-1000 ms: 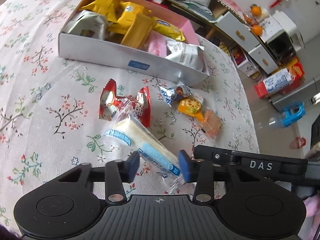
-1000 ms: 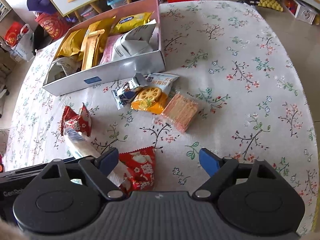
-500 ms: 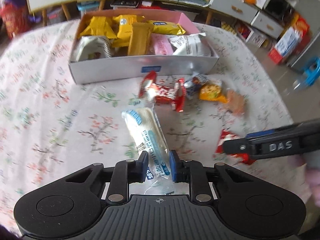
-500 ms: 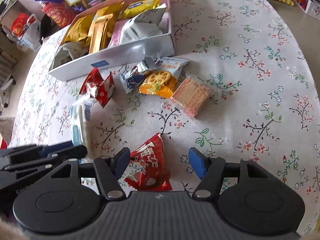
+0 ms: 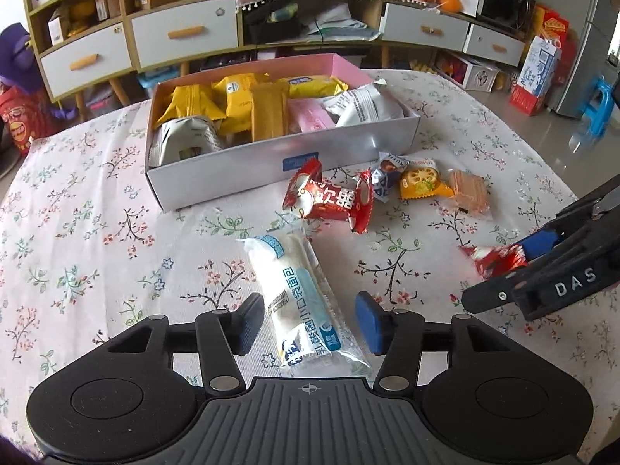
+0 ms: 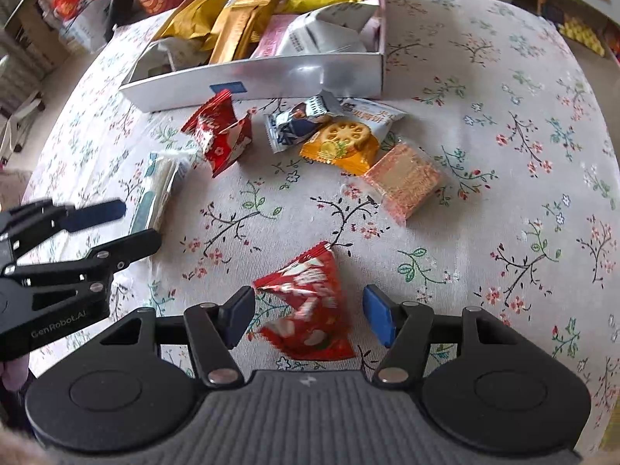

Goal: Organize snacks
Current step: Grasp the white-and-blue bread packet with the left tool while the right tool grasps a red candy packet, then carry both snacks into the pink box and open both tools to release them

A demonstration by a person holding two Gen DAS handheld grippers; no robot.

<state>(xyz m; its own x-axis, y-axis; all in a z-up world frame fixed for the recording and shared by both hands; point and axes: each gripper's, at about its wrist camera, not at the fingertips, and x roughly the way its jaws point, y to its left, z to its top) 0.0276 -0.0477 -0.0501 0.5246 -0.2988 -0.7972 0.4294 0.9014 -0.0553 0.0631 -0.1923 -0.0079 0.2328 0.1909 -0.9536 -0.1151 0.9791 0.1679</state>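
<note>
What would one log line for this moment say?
left tool: opening, bread packet between pads | right tool: closing, red snack between pads | box: part filled

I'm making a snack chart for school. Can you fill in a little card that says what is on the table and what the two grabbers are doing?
Table: floral cloth
Box: grey box with pink inside, full of wrapped snacks
Loose snacks: six
Left gripper: jaws opening, long white and blue packet lies between them, pads clear of it
Right gripper: jaws closing around red packet, pads not yet pressing
Near box: second red packet, blue-white candy, orange cracker packet, pink wafer
</note>
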